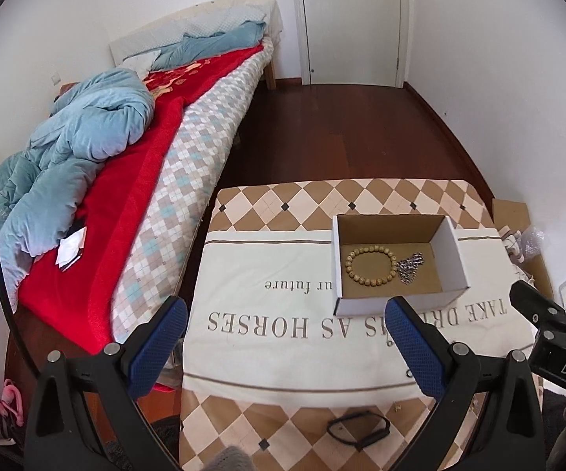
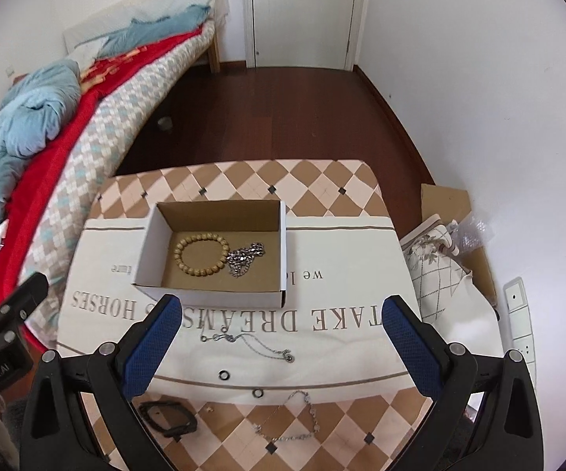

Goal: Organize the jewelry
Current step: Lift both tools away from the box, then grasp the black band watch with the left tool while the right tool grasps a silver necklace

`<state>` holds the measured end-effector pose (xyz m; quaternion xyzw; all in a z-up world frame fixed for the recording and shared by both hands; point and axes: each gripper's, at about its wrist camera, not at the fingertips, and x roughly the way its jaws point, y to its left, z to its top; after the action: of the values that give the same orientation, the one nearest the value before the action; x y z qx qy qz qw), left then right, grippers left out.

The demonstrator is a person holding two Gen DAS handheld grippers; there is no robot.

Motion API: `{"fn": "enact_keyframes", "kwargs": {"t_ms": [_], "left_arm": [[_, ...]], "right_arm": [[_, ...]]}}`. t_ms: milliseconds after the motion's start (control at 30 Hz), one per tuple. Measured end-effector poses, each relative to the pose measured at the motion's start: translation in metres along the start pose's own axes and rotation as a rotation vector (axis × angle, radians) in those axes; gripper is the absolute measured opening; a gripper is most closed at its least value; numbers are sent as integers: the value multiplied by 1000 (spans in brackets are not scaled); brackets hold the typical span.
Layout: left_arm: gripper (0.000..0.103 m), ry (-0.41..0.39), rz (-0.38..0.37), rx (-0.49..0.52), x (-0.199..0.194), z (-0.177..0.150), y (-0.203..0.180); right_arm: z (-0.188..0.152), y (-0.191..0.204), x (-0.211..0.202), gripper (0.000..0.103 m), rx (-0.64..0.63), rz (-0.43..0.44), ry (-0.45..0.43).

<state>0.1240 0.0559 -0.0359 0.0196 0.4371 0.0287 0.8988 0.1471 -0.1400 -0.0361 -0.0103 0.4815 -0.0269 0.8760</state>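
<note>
Right at the lens, the right gripper (image 2: 281, 333) hangs over the worktop (image 2: 361, 204) with its blue-padded fingers (image 2: 153, 337) spread wide and nothing between them. Just under them lies the loose jewelry: a black bracelet (image 2: 169, 420) by the near edge, a thin silver chain (image 2: 251, 343) across the printed lettering, two small dark rings (image 2: 224, 375) a little nearer, and a second silver chain (image 2: 291, 420) curled on the checkered border. None of it touches the fingers.

Beyond the fingertips sits the open cardboard box (image 2: 212, 298), upright on the cloth. Inside it, a wooden bead bracelet (image 2: 201, 255) lies flat in a ring, and a bunched silver chain (image 2: 243, 261) rests just beside it on the right, touching or nearly so.

Over on the other side, the left gripper (image 1: 283, 337) also hovers with its fingers (image 1: 157, 345) wide apart and empty, aimed at the worktop's left part, the box (image 1: 361, 306) ahead of its right finger. The black bracelet (image 1: 357, 429) shows low between its fingers.

Further out, a bed (image 1: 188, 180) with a red blanket (image 1: 98, 243) and a rumpled blue duvet (image 1: 71, 149) runs along the left. Dark wood floor (image 2: 283, 117) leads back to a white door (image 2: 302, 11).
</note>
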Motion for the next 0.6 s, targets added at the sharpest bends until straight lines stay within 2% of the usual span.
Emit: {"fn": "enact_keyframes", "kwargs": {"t_ms": [167, 267, 300, 467, 533, 600], "left_arm": [[103, -10, -12, -11, -20, -11, 4], [103, 0, -6, -16, -24, -22, 9], [103, -13, 55, 12, -23, -27, 11], [103, 103, 45, -12, 7, -64, 19], [103, 172, 29, -20, 28, -83, 19], [102, 223, 22, -29, 47, -100, 17]], "right_arm": [[-12, -2, -27, 103, 16, 44, -18], [-25, -10, -34, 103, 42, 86, 1], [-30, -13, -33, 103, 51, 96, 10], [-65, -42, -10, 103, 113, 82, 100], [-82, -58, 5, 98, 151, 84, 140], [-98, -72, 22, 73, 178, 62, 193]]}}
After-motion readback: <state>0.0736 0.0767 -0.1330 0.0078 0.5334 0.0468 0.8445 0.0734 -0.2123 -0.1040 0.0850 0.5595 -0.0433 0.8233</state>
